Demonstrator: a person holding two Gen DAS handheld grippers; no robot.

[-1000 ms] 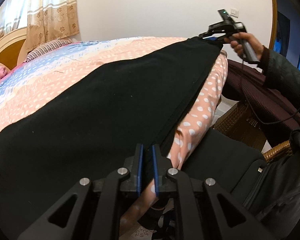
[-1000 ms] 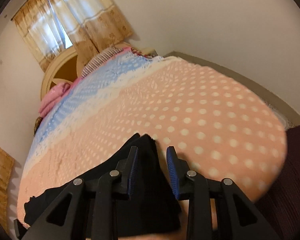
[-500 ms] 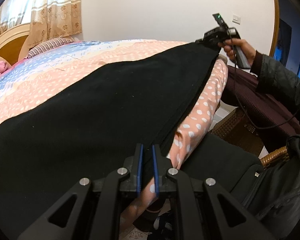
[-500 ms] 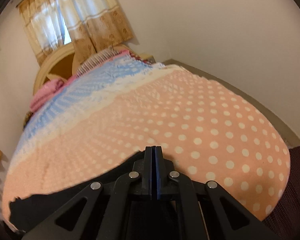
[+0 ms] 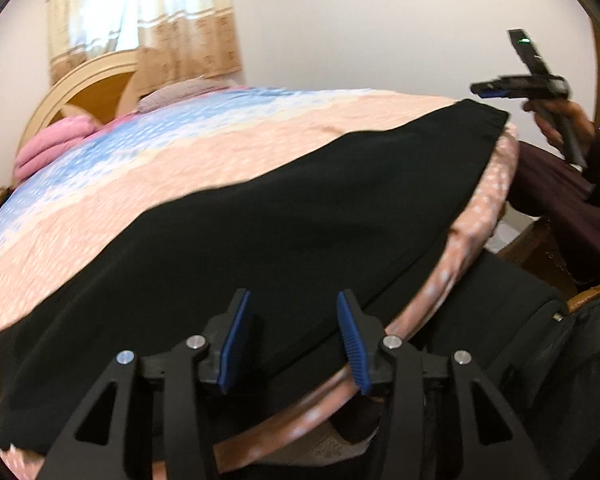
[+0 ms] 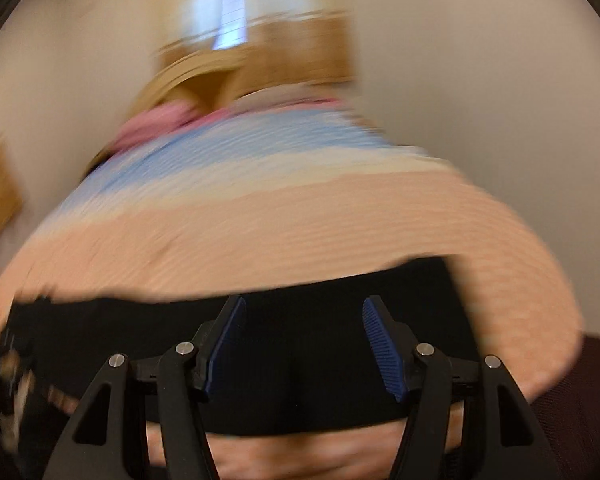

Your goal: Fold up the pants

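The black pants (image 5: 292,216) lie flat in a long strip along the near edge of the bed. My left gripper (image 5: 292,336) is open, its blue pads (image 5: 236,340) just above the pants' near edge, holding nothing. My right gripper (image 6: 302,340) is open over the other end of the pants (image 6: 300,360); that view is blurred by motion. In the left wrist view the right gripper (image 5: 488,90) is raised in a hand above and beyond the far end of the pants, apart from the cloth.
The bed (image 5: 180,168) has a pink dotted and blue cover, pink pillows (image 5: 52,148) and a wooden headboard (image 5: 88,92). A dark maroon cloth (image 5: 560,192) on a wicker chair (image 5: 540,248) stands to the right. My dark-clothed body (image 5: 520,360) is at lower right.
Both grippers have opened and let go of the pants. The pants now lie flat on the bed. The right gripper has lifted away from the far end and is moving fast.
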